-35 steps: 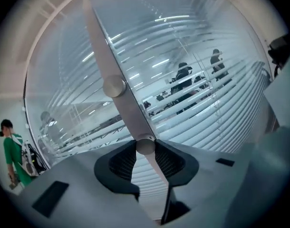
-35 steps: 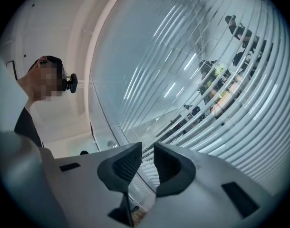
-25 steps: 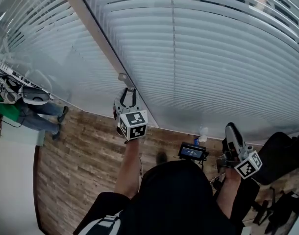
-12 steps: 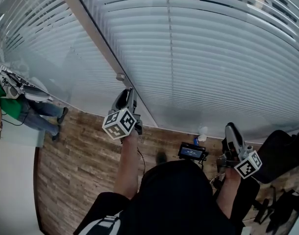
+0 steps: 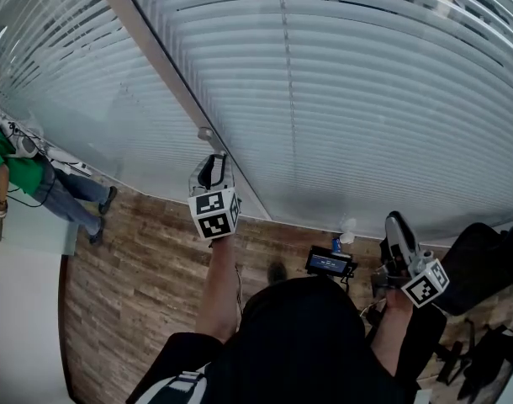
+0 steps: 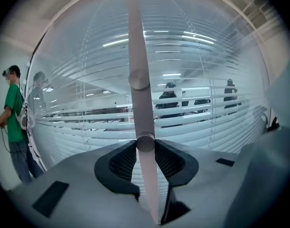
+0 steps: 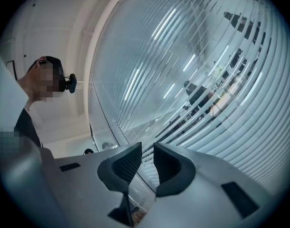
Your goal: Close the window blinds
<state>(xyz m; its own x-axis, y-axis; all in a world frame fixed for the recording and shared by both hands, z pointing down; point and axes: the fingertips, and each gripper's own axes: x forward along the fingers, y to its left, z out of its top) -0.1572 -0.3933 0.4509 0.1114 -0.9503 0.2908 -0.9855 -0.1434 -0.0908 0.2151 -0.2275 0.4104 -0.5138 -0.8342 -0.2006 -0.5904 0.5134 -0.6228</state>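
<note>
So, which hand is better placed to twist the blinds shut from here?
Left. The left gripper has just been closing its jaws on the wand, pads against it; the right gripper hangs low and empty, clear of it.

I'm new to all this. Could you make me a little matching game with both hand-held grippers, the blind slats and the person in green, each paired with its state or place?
1 left gripper
2 right gripper
3 slats
4 person in green

A standing at the far left
B fingers apart, nothing between
C partly open, with see-through gaps
D fingers clamped on the blinds' wand

Pairs: 1-D, 2-B, 3-C, 4-A. The left fingers have just been closing, with the wand between them.
</note>
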